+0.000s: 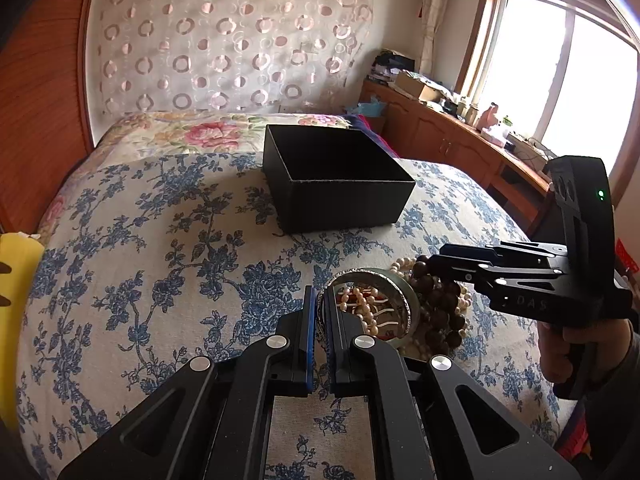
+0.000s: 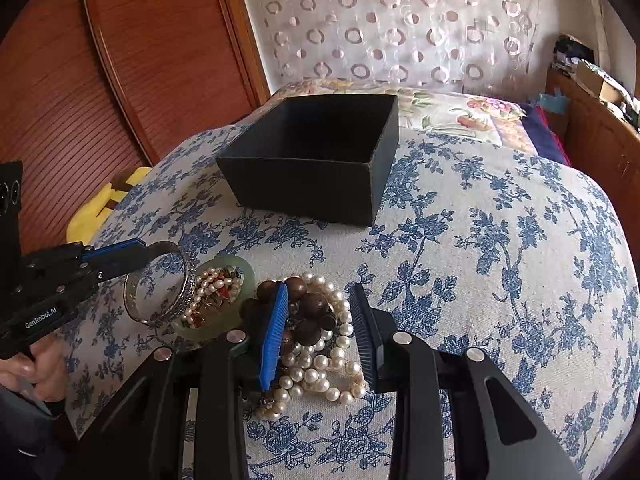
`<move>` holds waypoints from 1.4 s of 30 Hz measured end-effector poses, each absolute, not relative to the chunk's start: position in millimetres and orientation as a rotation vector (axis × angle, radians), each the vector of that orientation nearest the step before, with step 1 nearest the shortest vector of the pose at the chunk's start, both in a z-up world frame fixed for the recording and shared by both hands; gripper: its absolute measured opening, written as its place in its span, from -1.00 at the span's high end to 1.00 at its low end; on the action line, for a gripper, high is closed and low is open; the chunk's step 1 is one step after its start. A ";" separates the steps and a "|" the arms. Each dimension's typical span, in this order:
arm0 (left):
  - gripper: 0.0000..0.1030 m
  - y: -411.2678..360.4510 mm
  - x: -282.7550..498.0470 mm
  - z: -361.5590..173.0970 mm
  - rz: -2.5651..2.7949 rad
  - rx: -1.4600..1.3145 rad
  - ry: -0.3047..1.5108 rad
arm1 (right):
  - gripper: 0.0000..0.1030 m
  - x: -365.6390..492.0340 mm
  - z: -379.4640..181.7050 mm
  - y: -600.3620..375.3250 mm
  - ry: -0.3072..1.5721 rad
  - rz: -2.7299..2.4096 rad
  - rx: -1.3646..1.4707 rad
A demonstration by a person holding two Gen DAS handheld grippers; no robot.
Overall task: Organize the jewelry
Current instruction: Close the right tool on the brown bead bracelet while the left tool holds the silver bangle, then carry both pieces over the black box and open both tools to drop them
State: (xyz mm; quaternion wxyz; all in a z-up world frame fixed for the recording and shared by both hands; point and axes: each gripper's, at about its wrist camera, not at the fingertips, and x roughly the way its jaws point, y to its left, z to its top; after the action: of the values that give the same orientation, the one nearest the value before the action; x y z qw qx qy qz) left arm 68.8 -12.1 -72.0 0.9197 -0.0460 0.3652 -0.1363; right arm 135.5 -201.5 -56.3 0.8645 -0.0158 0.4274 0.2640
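Here's the heap on the blue-flowered bedspread (image 2: 500,280), just short of the open black box (image 2: 320,160): a silver bangle (image 2: 160,284), a pale green bangle (image 2: 224,312) beside it, and a tangle of pearl strands (image 2: 316,372) with dark wooden beads (image 2: 308,312) on top. The bangles I'd judge stiff, light and slick, best pinched across the rim; the green one looks like stone or glass, so no squeezing hard and no dropping. The strands are limp and will drape and snag on each other, so I'd take a bunch through the middle and lift slowly. My left gripper (image 1: 318,320) is clenched tight on the near rim of the silver bangle, which stands tilted up against the green one. My right gripper (image 2: 320,320) is down over the beads with its jaws partly apart, one pad against the wooden beads, the other beside the pearls. The tangle sits between the pads, but they are not pressing on both sides, so nothing is gripped there.
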 end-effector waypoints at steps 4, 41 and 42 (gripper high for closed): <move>0.93 -12.2 68.7 -71.6 -0.281 -0.096 0.750 | 0.54 136.3 -58.0 -202.0 0.917 0.591 0.007; 0.93 -4.0 83.3 -31.2 -0.262 -0.075 0.633 | 0.69 116.5 57.4 -200.9 0.597 0.623 -0.112; 0.93 -3.8 85.8 -30.6 -0.262 -0.074 0.632 | 0.69 119.5 59.1 -201.1 0.592 0.621 -0.114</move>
State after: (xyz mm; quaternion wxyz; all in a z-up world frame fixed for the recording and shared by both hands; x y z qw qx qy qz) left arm 85.8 -3.8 -30.6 0.9414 -0.0362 0.3097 -0.1285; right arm 119.5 -201.1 59.1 0.9077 -0.0550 0.2870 0.3010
